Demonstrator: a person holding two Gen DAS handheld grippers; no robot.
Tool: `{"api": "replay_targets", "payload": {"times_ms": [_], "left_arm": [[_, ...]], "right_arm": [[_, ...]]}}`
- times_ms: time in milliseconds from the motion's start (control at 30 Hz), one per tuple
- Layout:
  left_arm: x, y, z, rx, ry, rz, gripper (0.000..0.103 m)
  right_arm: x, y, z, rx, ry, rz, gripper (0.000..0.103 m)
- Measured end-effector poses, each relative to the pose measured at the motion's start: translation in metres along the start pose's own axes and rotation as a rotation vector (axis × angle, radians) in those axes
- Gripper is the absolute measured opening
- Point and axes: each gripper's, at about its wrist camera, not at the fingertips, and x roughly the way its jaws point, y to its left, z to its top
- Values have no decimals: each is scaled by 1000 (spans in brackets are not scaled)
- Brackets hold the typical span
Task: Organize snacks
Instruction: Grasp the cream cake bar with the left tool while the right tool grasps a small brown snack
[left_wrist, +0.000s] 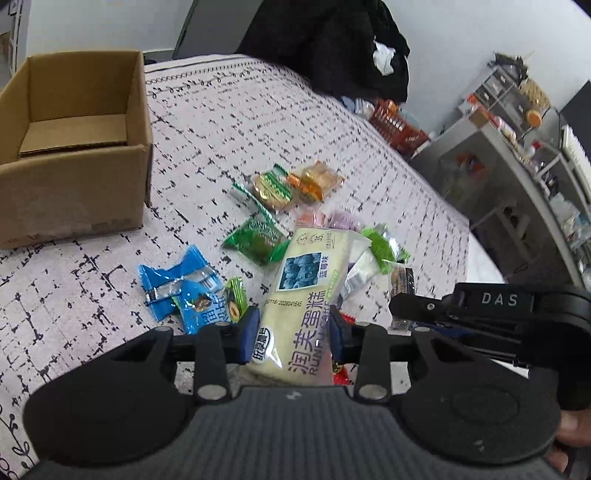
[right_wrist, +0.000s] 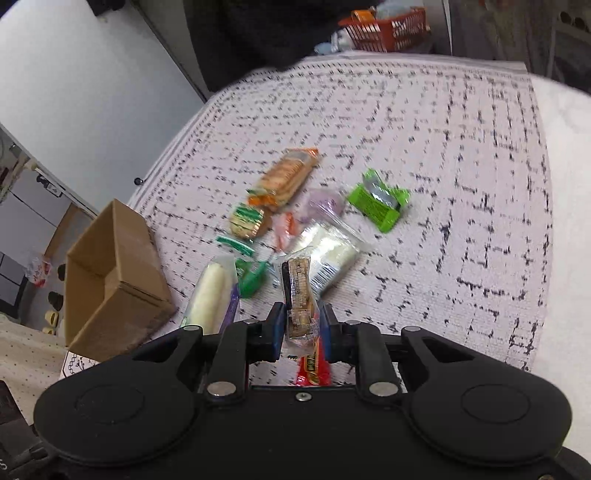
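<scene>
Fingers (left_wrist: 248, 334) of the left gripper (left_wrist: 293, 334) are clamping a cake pack (left_wrist: 303, 295) near its end, and the right gripper (right_wrist: 300, 326) is pinching a clear-wrapped bar (right_wrist: 300, 295) upright, both packs looking clear of the cloth (left_wrist: 221, 122), probably for carrying. Remaining snacks, like the blue packs (left_wrist: 177, 291), green pack (left_wrist: 255, 240) and biscuits (left_wrist: 295, 184), are lying scattered just ahead. The box (left_wrist: 74, 192) is sitting open at left, likely the drop-off spot.
</scene>
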Motion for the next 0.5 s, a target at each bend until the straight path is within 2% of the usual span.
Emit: {"api": "replay_targets", "payload": {"times_ms": [200, 500], "left_arm": [[-23, 1, 12, -5, -59, -63, 37], [-56, 22, 32, -60, -168, -76, 37]], "right_arm": [[-16, 26, 5, -49, -48, 18, 20], [-24, 66, 11, -96, -90, 56, 20]]}}
